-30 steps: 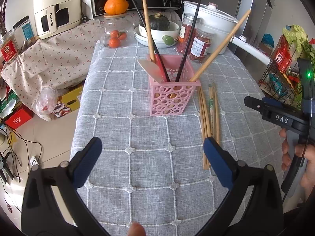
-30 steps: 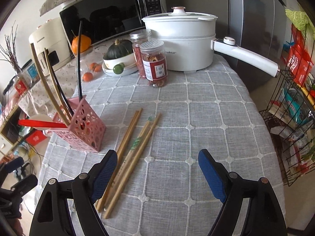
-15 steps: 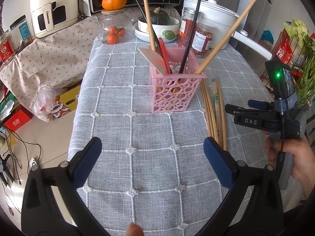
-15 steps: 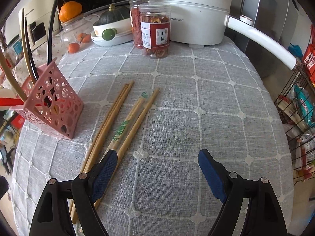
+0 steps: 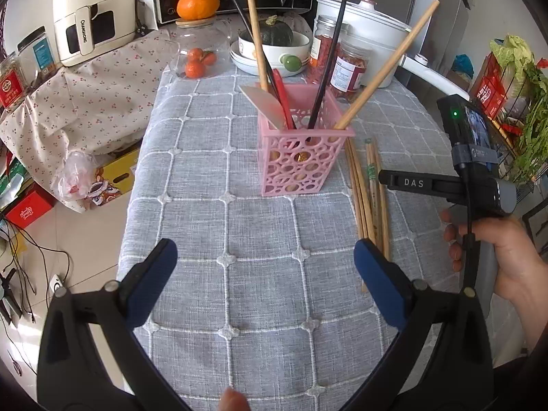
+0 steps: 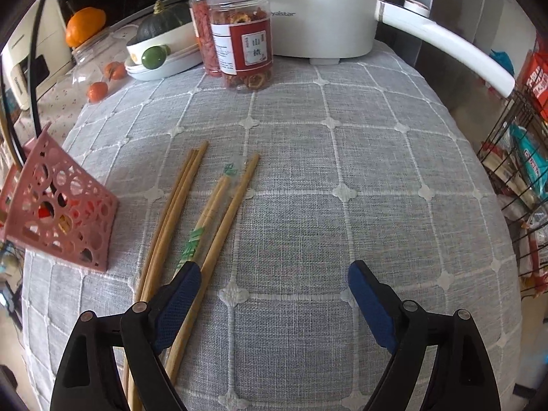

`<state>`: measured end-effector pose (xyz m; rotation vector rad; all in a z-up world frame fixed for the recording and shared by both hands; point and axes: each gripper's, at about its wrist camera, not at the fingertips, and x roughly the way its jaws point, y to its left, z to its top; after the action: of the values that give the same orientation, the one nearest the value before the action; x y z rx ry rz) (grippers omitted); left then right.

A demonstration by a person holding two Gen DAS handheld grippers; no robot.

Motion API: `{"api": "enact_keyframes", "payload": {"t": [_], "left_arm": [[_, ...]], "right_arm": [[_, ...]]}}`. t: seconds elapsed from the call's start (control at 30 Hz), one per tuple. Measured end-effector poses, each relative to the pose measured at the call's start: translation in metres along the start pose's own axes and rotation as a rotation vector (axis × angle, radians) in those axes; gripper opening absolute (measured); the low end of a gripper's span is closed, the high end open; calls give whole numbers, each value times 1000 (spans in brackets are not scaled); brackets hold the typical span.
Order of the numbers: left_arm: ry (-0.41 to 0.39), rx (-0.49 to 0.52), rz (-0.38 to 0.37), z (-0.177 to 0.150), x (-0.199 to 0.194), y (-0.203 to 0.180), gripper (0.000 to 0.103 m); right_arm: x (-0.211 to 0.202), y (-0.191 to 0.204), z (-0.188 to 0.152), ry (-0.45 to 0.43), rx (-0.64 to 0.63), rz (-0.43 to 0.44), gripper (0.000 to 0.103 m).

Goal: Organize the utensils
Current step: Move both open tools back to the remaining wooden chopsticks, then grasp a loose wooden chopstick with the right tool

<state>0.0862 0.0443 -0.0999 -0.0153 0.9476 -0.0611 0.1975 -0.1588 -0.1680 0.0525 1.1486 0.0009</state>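
A pink openwork basket [image 5: 301, 157] stands on the grey checked tablecloth [image 5: 239, 226]. It holds wooden sticks, black chopsticks, a red spoon and a pale spatula. Several wooden chopsticks [image 5: 368, 198] lie flat just right of it. My left gripper [image 5: 263, 250] hovers open over bare cloth in front of the basket. My right gripper [image 6: 274, 270] points steeply down beside the chopsticks [image 6: 219, 212]. Its jaws are opening with only cloth between them. Its left finger [image 6: 181, 291] overlaps the near ends of the chopsticks. The basket [image 6: 65, 215] is at its far left.
Two jars of dried fruit [image 6: 246, 54], a white electric pot [image 6: 318, 10] with a long handle and a bowl holding a squash [image 5: 274, 44] stand at the back. A wire rack [image 6: 520, 171] is off the right edge. The cloth drops to the floor on the left [image 5: 137, 178].
My right gripper has sunk toward the table and closed in on the loose chopsticks, which now reach under its left finger. The left gripper has kept still.
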Motion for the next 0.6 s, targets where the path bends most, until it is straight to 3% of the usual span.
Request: {"api": "enact_keyframes", "payload": {"t": [0.13,0.4,0.53,0.6], "left_arm": [[-1,-9,-1,0,-1,0,102],[-9,-18,-11,0,-2,-2,102],[-66,-29,15,-1,-8,-3,103],[-56,-16,7,0,-8,-7,103]], "right_arm": [[3,1,4,9,47,-14,89],[8,18,2,0,-24,-80,87],[1,16,3,3,-36,-45,45],[-2,13,2,16,-36,-25,32]]}}
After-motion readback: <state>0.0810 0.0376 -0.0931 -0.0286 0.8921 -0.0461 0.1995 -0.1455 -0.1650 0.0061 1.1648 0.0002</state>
